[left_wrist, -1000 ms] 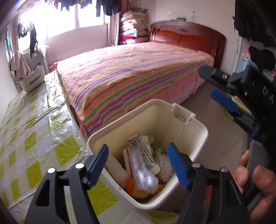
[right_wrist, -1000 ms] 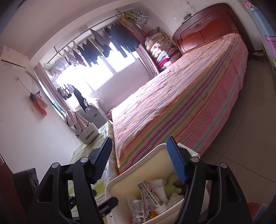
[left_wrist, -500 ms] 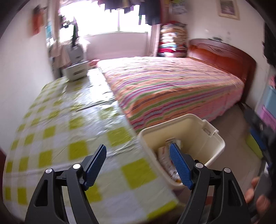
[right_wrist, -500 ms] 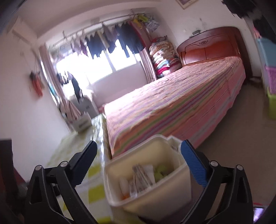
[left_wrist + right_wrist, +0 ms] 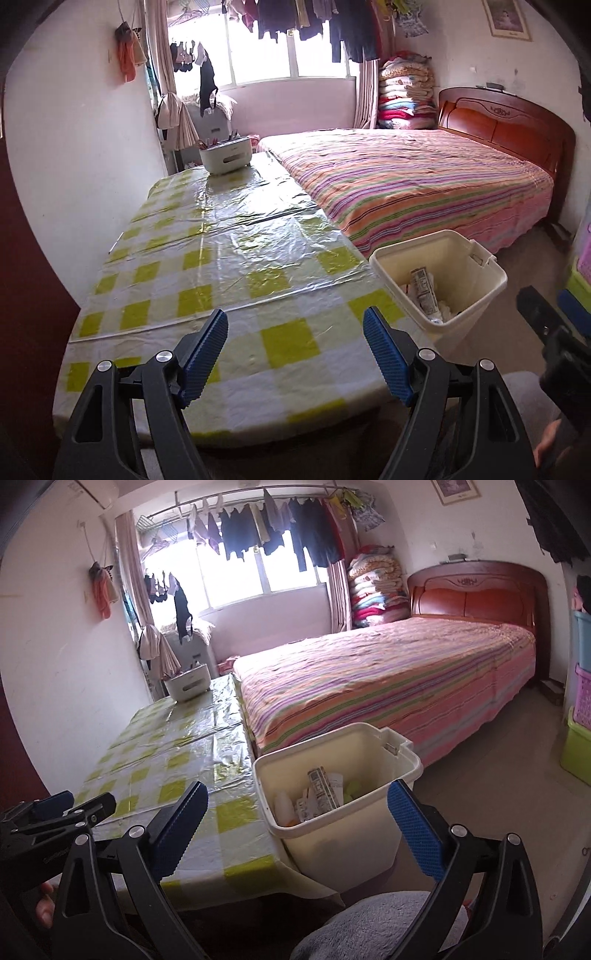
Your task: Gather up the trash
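Left gripper (image 5: 295,354) is spread wide with nothing in it, hanging over the near edge of the table (image 5: 229,236) with the yellow-check plastic cover. Right gripper (image 5: 295,827) is wide too and empty, pointed at the cream trash bin (image 5: 343,834). The bin stands on the floor right against the table's corner, with wrappers and a small bottle inside. Further back there's a white caddy (image 5: 226,159) at the table's far end, and the striped bed (image 5: 417,184) runs alongside.

Bin (image 5: 334,832) on floor just right of table (image 5: 229,258), trash (image 5: 317,797) inside. Bed (image 5: 417,184) behind bin, alongside table's right edge. Caddy (image 5: 226,159) at table's far end.
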The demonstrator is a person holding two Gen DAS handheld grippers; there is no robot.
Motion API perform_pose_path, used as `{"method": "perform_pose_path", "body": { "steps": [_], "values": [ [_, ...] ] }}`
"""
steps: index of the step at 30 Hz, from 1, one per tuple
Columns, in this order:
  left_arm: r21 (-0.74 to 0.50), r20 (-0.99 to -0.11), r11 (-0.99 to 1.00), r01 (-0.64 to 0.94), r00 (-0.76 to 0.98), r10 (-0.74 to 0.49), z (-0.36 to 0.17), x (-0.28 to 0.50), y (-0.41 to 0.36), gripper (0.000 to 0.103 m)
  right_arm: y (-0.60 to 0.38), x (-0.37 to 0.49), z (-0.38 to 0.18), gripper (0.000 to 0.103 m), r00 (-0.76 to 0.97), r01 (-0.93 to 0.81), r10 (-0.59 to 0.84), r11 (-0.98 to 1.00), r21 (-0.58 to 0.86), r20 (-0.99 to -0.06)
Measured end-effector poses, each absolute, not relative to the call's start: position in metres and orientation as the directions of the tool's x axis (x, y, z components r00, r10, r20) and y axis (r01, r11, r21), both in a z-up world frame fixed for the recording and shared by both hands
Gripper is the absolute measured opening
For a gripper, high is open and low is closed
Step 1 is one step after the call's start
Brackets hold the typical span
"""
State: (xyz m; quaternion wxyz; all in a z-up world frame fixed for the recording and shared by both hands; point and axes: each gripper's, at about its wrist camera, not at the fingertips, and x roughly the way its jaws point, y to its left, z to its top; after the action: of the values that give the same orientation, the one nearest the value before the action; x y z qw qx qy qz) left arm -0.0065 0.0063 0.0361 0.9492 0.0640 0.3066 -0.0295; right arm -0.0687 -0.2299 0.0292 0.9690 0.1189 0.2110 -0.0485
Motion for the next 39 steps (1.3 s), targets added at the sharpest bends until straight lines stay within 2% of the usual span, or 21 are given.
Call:
{"method": "perform_pose_path", "body": {
  "steps": [19,27,39],
  "values": [
    [0.124,-0.608,0.988,0.097,0.794,-0.001,0.044,-0.003,0.026,0.074,-0.216,-0.040,0.033,0.096,0.888,0.124,-0.023,0.973,0.192,-0.459],
    [0.179,-0.620,0.977,0.114,0.784,0.023,0.040,0.013,0.015,0.074,-0.222,-0.026,0.026,0.096,0.880,0.146,-0.026,0.965,0.216,-0.475],
    [0.186,-0.646,0.973,0.139,0.763,0.014,0.034,0.036,0.003,0.074,-0.228,-0.006,0.024,0.096,0.873,0.171,-0.044,0.961,0.218,-0.486]
  ]
}}
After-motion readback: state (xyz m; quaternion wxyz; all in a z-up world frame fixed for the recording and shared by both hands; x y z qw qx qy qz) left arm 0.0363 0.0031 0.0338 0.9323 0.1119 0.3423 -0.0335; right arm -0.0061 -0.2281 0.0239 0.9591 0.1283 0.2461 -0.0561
